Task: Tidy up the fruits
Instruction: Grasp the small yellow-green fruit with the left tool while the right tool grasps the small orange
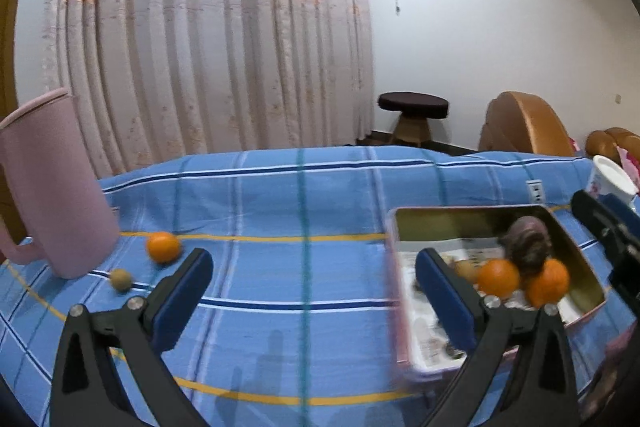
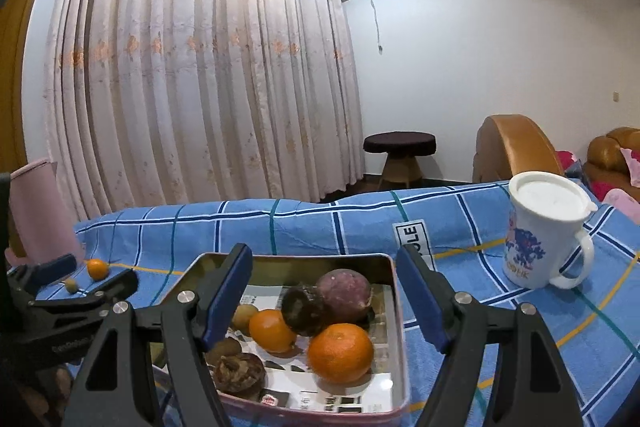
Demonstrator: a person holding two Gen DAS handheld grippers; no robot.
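A metal tin (image 1: 472, 213) (image 2: 288, 261) on the blue checked cloth holds two oranges (image 2: 340, 353) (image 1: 498, 278), a purple fruit (image 2: 346, 293) and several dark and brown fruits. A loose orange (image 1: 163, 246) (image 2: 97, 269) and a small tan fruit (image 1: 121, 279) (image 2: 71, 284) lie on the cloth at the left, beside a pink jug (image 1: 52, 183). My left gripper (image 1: 312, 275) is open and empty over the cloth, left of the tin. My right gripper (image 2: 324, 271) is open and empty, straddling the tin from above.
A white lidded mug (image 2: 546, 231) stands right of the tin. The pink jug is at the far left edge. Beyond the table are a curtain, a dark stool (image 1: 412, 119) and brown armchairs (image 2: 516, 147).
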